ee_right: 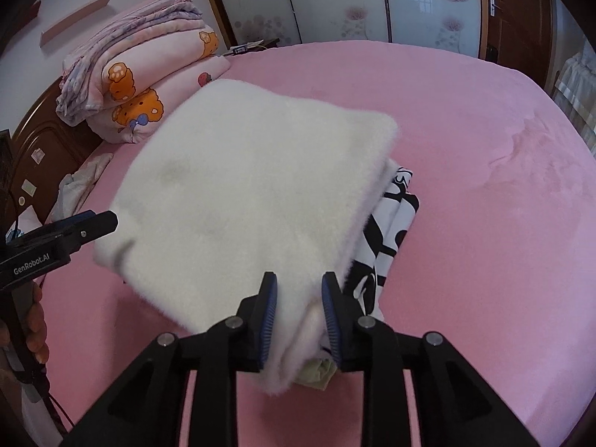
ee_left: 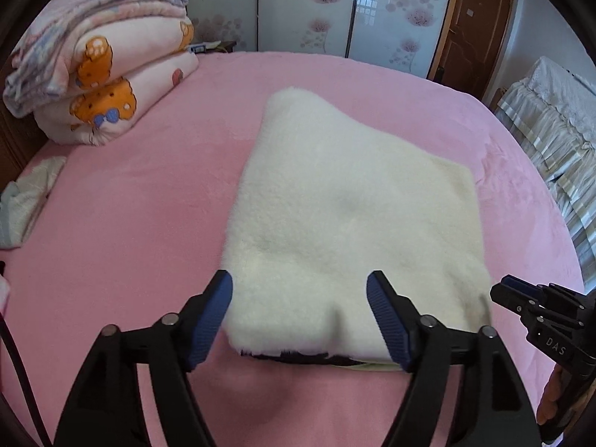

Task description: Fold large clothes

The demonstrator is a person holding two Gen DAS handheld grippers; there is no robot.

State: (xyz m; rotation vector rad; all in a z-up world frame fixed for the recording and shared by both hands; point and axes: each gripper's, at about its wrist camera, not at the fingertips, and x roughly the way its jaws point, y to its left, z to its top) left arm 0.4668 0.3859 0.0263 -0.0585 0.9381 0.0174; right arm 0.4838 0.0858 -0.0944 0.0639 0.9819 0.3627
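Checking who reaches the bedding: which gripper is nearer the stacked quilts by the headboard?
Left. The left gripper is open at the white garment's quilt-side corner; the right gripper straddles the opposite corner, farther from the quilts.

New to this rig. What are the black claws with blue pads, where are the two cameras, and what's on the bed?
No robot here: a person holds a two-finger gripper in each hand, with a fisheye camera on each looking along its fingers. One picture is from the left gripper, the other from the right gripper. On the pink bed lies a folded white fleece garment with a black-and-white printed side underneath. The left gripper stands open around its near edge. The right one has a corner between its pads, which seem to rest against it. Folded quilts sit at the far left.
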